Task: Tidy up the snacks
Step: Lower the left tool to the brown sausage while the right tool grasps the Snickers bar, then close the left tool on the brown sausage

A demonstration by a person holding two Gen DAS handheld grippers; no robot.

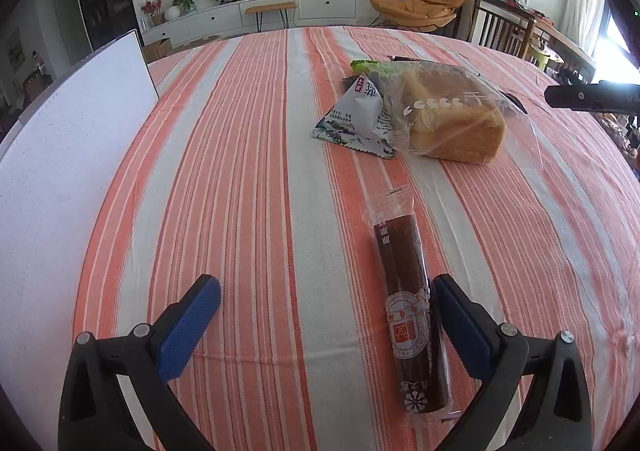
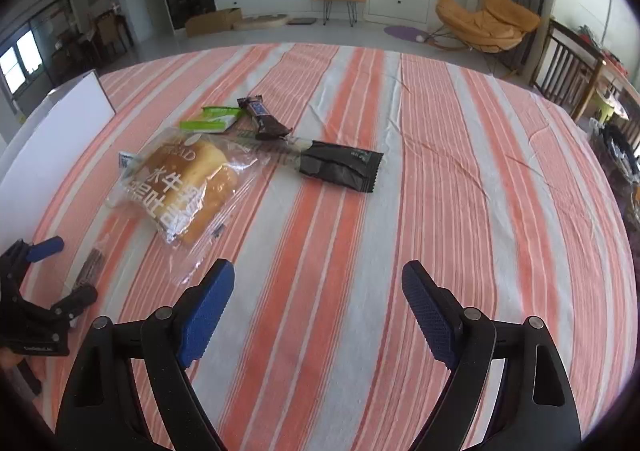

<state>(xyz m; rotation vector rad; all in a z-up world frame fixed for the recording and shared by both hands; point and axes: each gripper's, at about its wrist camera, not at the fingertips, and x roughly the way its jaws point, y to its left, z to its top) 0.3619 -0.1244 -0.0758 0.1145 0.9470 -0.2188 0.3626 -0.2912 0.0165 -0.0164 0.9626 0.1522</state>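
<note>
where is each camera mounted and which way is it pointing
Left wrist: on the left gripper, tilted down at the striped tablecloth; its open blue fingers flank a long dark snack stick.
Right wrist: on the right gripper, tilted down over the cloth, empty and open; the left gripper shows at the left edge.
Shared: the bagged bread, white box, the TV wall beyond.
</note>
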